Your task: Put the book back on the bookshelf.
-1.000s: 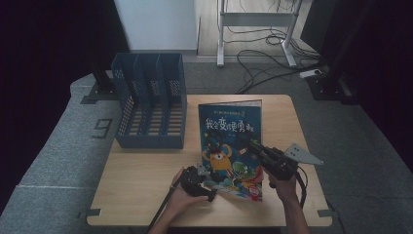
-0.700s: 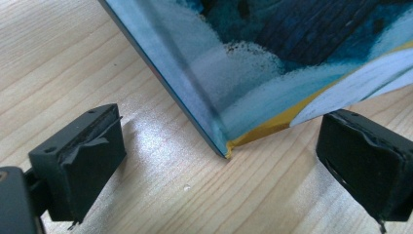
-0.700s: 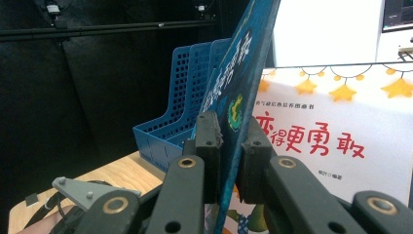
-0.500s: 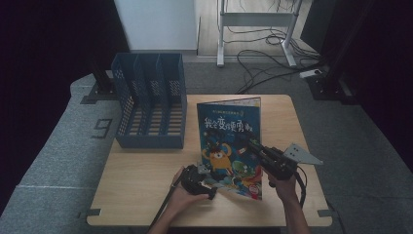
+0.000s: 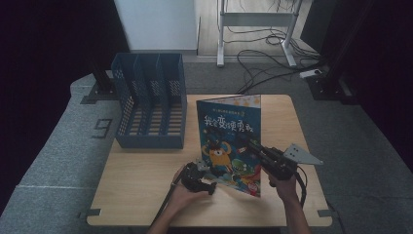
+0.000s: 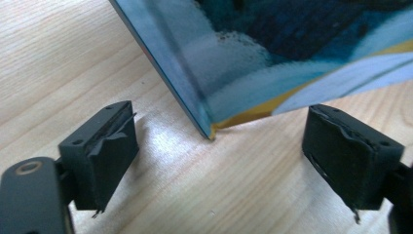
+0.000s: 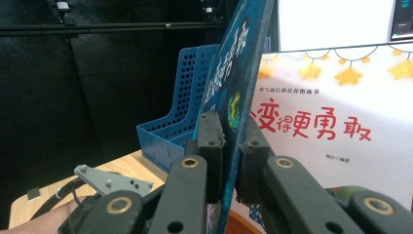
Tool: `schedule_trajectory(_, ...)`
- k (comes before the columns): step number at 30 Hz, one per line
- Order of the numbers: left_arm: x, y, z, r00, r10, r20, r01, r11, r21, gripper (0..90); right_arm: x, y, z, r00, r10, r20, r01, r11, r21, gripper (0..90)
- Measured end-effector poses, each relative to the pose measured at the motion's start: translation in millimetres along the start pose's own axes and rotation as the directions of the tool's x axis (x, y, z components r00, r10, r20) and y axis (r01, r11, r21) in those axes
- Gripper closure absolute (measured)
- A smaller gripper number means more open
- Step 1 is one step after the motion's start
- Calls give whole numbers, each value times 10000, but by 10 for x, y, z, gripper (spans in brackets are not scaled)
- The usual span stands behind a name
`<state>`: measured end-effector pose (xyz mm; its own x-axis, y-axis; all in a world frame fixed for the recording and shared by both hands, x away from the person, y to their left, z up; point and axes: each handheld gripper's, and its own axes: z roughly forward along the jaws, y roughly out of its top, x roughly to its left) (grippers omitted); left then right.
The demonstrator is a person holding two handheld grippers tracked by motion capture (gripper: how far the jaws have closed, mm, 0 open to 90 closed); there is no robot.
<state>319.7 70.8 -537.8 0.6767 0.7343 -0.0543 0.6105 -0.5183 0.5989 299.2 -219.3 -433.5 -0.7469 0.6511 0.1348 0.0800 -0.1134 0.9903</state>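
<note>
High view: right gripper (image 5: 254,146) clamps colourful picture book (image 5: 229,131) upright at table centre; left gripper (image 5: 203,168), jaws wide but closing, frames its lower corner. Next: grip corner, carry to blue plastic file rack (image 5: 150,105) at 10 o'clock.

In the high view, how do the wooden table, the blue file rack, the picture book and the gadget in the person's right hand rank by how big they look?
1. wooden table
2. blue file rack
3. picture book, propped up toward the camera, so it may look bigger than it is
4. right gripper, clamped on the book's edge
</note>
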Motion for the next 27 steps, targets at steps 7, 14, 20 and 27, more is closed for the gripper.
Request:
schedule_trajectory(7, 41, -27, -31, 9992, -340, 210, 347, 9989, -310, 147, -31, -5, -22, 9999, 120, -117, -119, 9999, 113, 825)
schedule_trajectory(14, 81, 0, -123, 9982, -564, 224, 583, 9940, -928, 183, -34, -3, -35, 9998, 147, -154, -144, 9997, 191, 824)
schedule_trajectory(20, 141, 77, -224, 9973, -707, 181, 726, 9862, -1485, 187, -31, -1, -54, 9998, 144, -161, -139, 9995, 297, 822)
schedule_trajectory(27, 195, 211, -328, 9961, -814, 330, 863, 9770, -1949, 186, -21, -5, -79, 9999, 67, -122, -62, 9992, 386, 816)
